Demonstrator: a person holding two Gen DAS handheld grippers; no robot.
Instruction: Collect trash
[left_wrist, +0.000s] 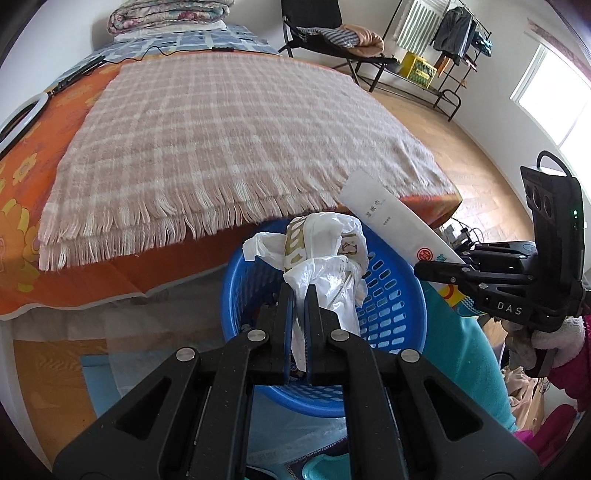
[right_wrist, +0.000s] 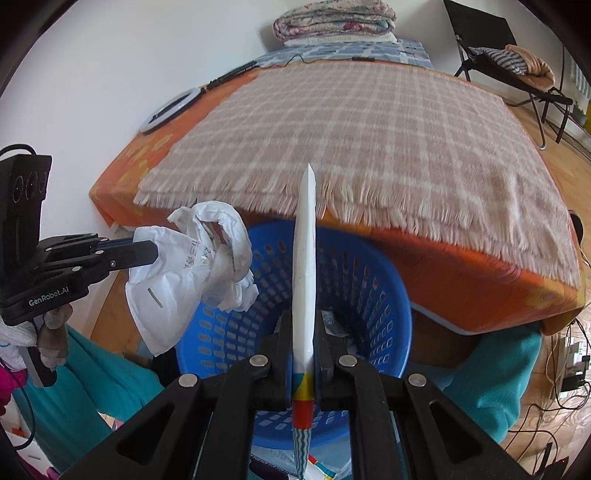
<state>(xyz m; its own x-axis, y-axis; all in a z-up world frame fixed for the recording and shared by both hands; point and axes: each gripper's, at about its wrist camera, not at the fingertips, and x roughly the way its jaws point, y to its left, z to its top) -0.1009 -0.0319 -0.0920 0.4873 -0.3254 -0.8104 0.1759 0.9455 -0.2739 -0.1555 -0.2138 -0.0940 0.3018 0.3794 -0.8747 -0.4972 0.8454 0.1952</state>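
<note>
Clamped between the black fingers of the left claw (left_wrist: 300, 295) is a crumpled white plastic bag (left_wrist: 325, 266), its bunched folds rising out of the grip and hanging directly over the blue basket (left_wrist: 391, 314). From the right wrist view the same bag (right_wrist: 184, 273) shows at the left, puffed out beyond the left claw's tips and just beside the basket's rim (right_wrist: 207, 321). Pinched in the right claw (right_wrist: 303, 325) is a flat white packet (right_wrist: 303, 258), seen edge-on there as a thin upright strip with a red, yellow and blue printed end near the fingers; in the left wrist view that packet (left_wrist: 391, 221) slants up and away from the right claw (left_wrist: 443, 271), over the far right side of the basket. Some scraps already lie inside the perforated basket, which stands on the floor against the foot of the bed (left_wrist: 110, 273). Spread over the bed's orange cover is a fringed beige checked blanket (left_wrist: 229, 140). Farther off, a folded quilt (right_wrist: 332, 20) sits at the bed's head and a black chair (right_wrist: 491, 40) holds heaped clothes.
</note>
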